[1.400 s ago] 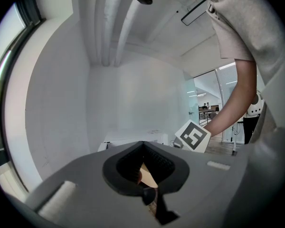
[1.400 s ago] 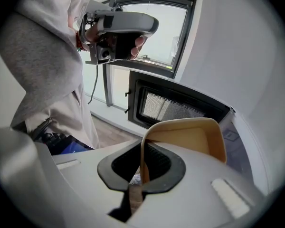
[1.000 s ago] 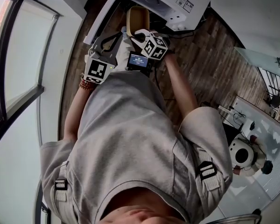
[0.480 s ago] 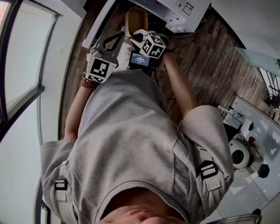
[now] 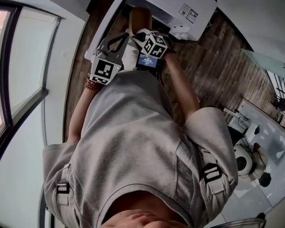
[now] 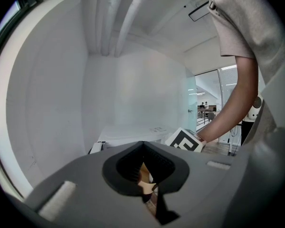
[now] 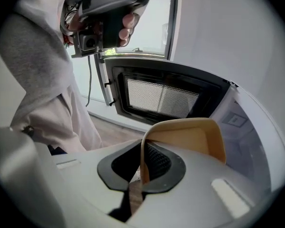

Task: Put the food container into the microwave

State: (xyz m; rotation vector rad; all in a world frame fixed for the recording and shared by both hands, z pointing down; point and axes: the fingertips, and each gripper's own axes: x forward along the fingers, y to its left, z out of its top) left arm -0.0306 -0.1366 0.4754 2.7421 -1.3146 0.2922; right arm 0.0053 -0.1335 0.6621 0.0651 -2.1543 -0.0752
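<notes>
Moves food container (image 7: 190,137) nearer the mouth of the open microwave (image 5: 180,6) than a second ago, rim pinched tight in right gripper (image 7: 141,175) fingers, left gripper (image 6: 149,194) fingers closed empty; leaves insertion and release apparently outstanding.

- Right gripper view: the right gripper (image 7: 140,172) hides the lower part of the food container (image 7: 190,137). At 3 o'clock the microwave (image 7: 244,125) runs off into the dark rim.
- Head view, 12 o'clock: the top edge cuts the microwave, and its cavity is unseen. The container's near end sits behind the marker cube (image 5: 154,44).
- Left gripper view, 6 o'clock: a tan sliver in the slit at the left gripper (image 6: 145,186) is too small to name.
- There, at 3 o'clock, the distant figures (image 6: 203,106) are too small to make out.
</notes>
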